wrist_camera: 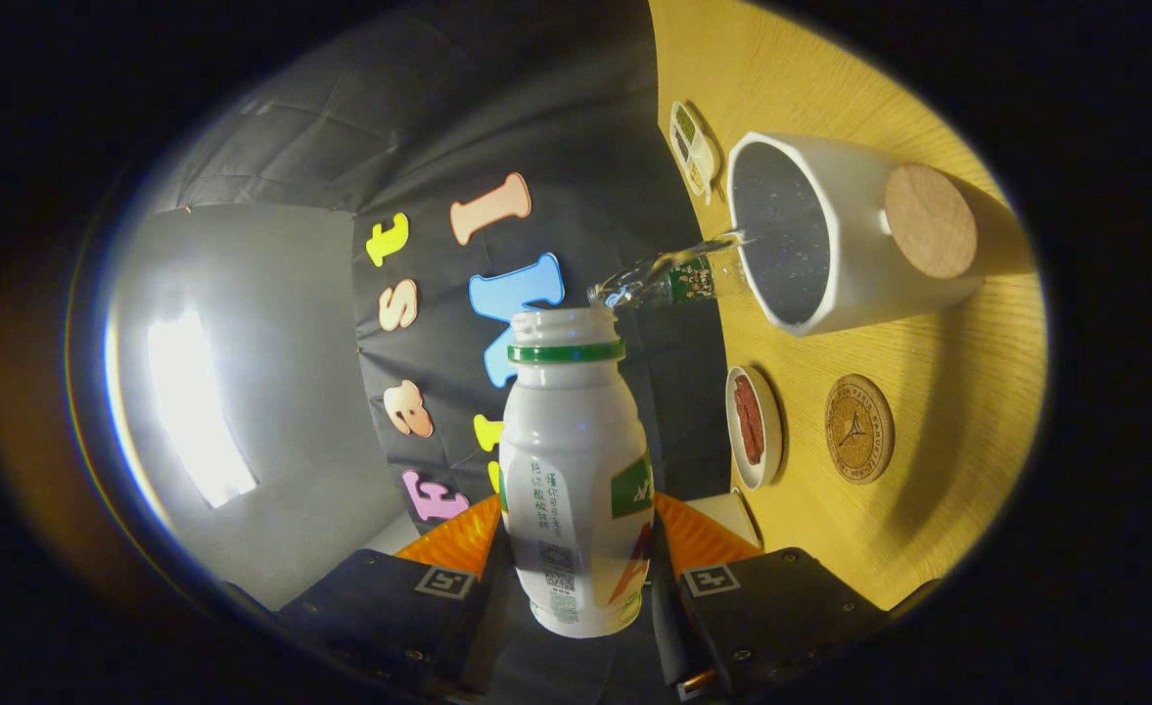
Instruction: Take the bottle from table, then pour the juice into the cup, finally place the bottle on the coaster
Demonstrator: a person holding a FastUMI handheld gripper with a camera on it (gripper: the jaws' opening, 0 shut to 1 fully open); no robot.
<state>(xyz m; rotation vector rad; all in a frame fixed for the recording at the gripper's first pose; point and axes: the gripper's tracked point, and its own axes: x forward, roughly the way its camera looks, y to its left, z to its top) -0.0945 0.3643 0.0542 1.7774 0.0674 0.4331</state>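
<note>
**Bottle tipped over the cup, liquid running in**

The hand-held gripper (576,587) is clamped on the bottle (574,470), one finger pressing each side of its lower body. The bottle is white with a green band around its neck and a printed label, and its open mouth points away from the fingers toward the cup (830,230). The view is rolled so that the worktop (947,460) stands on edge beside the bottle. A clear stream of liquid (668,274) leaves the bottle's mouth and crosses the gap to the cup's rim, entering the dark speckled inside. The cup is white, with a round wooden disc (931,220) on its side wall. The round cork coaster (859,428) lies bare on the worktop, near the cup and apart from it. Just beside the coaster sits a small white dish (754,427) with something red in it. Beyond the cup lies a small white tray (693,147) with divided sections.
</note>
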